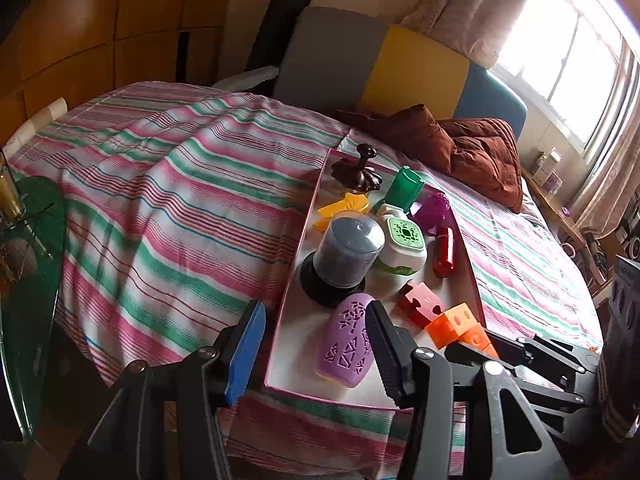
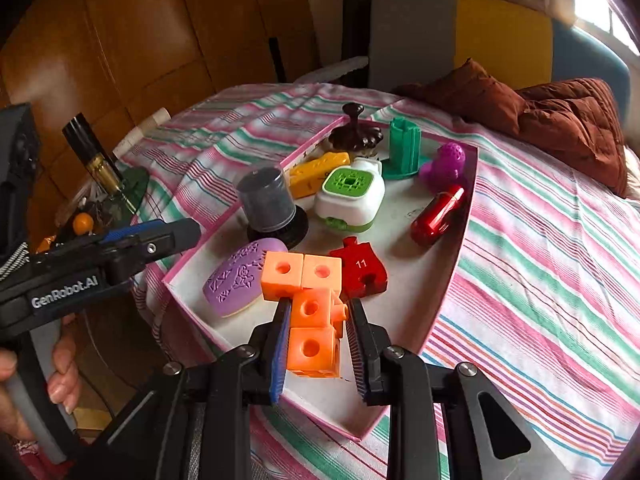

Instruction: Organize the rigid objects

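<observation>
Right wrist view: the orange linked cubes [image 2: 312,312] are being clamped by the right gripper [image 2: 318,344] above the pink-rimmed tray's [image 2: 452,272] near end. The left gripper [image 1: 316,354] is being held wide apart, empty, over the purple patterned block [image 1: 346,344].

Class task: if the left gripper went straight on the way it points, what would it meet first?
Probably the purple oval piece at the tray's near end; the open left gripper points there, though depth is uncertain.
</observation>
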`<state>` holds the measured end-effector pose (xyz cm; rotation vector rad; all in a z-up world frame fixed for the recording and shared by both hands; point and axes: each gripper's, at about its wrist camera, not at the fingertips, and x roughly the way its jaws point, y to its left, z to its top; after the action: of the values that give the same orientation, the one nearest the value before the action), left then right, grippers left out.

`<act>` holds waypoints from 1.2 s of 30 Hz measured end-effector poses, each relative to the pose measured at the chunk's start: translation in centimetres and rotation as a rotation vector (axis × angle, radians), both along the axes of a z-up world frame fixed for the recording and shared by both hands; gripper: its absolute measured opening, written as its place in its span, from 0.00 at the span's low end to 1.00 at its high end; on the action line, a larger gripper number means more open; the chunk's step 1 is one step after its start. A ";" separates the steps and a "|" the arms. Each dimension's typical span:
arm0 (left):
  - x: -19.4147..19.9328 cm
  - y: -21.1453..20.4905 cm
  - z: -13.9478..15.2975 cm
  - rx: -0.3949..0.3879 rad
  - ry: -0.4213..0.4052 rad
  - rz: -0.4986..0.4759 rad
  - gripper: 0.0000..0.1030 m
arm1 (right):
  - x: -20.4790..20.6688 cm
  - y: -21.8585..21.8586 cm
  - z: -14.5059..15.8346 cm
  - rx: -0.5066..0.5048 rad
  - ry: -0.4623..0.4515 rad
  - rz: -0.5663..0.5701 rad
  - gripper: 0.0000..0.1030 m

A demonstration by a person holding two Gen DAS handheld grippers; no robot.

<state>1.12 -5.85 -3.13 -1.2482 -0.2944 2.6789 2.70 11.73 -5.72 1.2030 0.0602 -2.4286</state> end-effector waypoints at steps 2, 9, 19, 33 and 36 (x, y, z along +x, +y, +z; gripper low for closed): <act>0.0 -0.1 0.1 -0.003 0.002 0.002 0.51 | -0.3 -0.2 -0.4 0.008 -0.010 0.003 0.26; 0.2 -0.1 0.4 -0.001 0.018 -0.001 0.51 | -0.8 -0.4 -1.2 0.021 -0.036 0.006 0.28; 0.2 0.3 1.1 -0.004 0.021 0.000 0.51 | -0.3 -0.2 -0.5 0.030 -0.024 -0.016 0.38; 0.2 2.0 3.0 -0.131 0.059 0.007 0.51 | -0.4 1.9 2.8 0.040 0.046 -0.180 0.85; 0.0 2.3 3.5 -0.168 0.064 0.021 0.51 | -0.7 2.4 3.3 0.045 0.054 -0.216 0.88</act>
<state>1.15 -3.58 0.41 -1.2050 -0.0749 2.8047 1.96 14.08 -2.41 1.2199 0.0009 -2.6599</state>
